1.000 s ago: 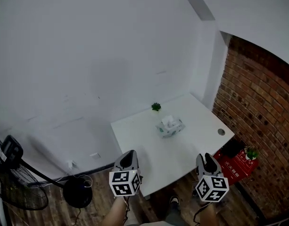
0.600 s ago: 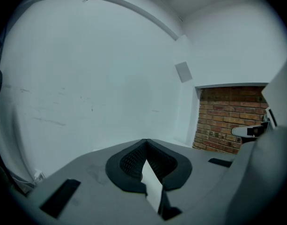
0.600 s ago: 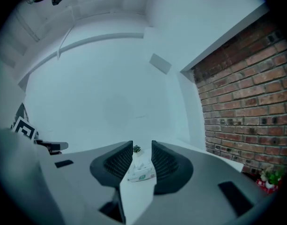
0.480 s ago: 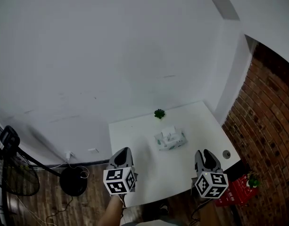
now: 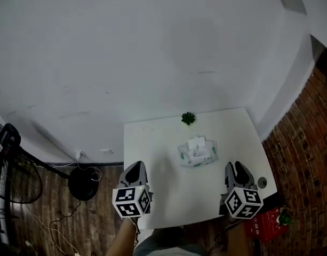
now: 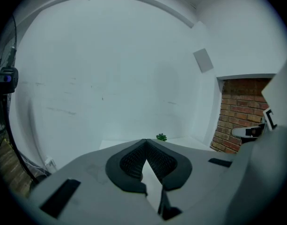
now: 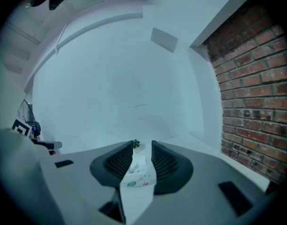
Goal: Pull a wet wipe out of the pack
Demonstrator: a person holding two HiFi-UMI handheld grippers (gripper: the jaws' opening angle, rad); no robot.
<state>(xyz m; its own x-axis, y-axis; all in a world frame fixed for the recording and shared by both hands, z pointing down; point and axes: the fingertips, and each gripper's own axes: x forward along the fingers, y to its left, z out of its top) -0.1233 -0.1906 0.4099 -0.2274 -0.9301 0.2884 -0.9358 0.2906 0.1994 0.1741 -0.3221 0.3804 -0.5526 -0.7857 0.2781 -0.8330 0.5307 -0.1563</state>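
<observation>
A wet wipe pack (image 5: 197,152), pale with green print and a white wipe sticking up from its top, lies in the middle of the white table (image 5: 152,143). Both grippers hover over the table's front edge, well short of the pack. My left gripper (image 5: 135,168) is at the front left with its jaws closed tip to tip (image 6: 145,142) and nothing in them. My right gripper (image 5: 237,167) is at the front right, jaws apart (image 7: 142,145). The pack (image 7: 137,171) shows through their gap, farther off and untouched.
A small green plant (image 5: 188,118) stands at the table's back edge, against the white wall. A round grommet (image 5: 262,182) sits near the front right corner. A standing fan (image 5: 14,169) with a black base (image 5: 84,183) and cables is on the floor at left. Brick wall (image 5: 318,127) at right.
The head view has swung, so the table now sits more squarely ahead and lower. Both grippers stay near the front edge; the pack has not moved.
</observation>
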